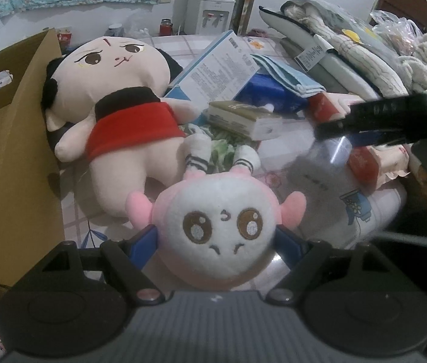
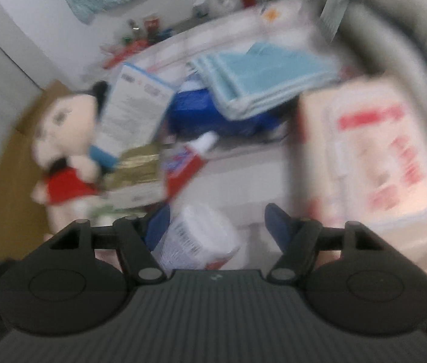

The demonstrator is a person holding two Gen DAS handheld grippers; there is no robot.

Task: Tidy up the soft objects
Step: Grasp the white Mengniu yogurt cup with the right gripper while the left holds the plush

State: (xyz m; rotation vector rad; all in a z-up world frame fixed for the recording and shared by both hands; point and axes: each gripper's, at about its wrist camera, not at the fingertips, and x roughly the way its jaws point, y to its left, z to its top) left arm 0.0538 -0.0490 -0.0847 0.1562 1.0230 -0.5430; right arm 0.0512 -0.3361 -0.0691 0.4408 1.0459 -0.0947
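My left gripper (image 1: 218, 239) is shut on a small pink and white plush toy (image 1: 216, 227), its round face toward the camera and its striped legs pointing away. A large cream plush doll with a red top (image 1: 122, 115) lies on the table behind it, against the cardboard box (image 1: 11, 139); it also shows blurred in the right wrist view (image 2: 65, 157). My right gripper (image 2: 218, 227) is open, with a white plastic packet (image 2: 195, 239) below its fingers; in the left wrist view it (image 1: 373, 118) reaches in from the right.
Books and boxes (image 1: 240, 118) are piled mid-table with a folded light blue towel (image 2: 262, 78) on a blue pack. A pink and red tissue pack (image 2: 379, 163) stands right. Pillows and bedding (image 1: 349, 39) are stacked at back right.
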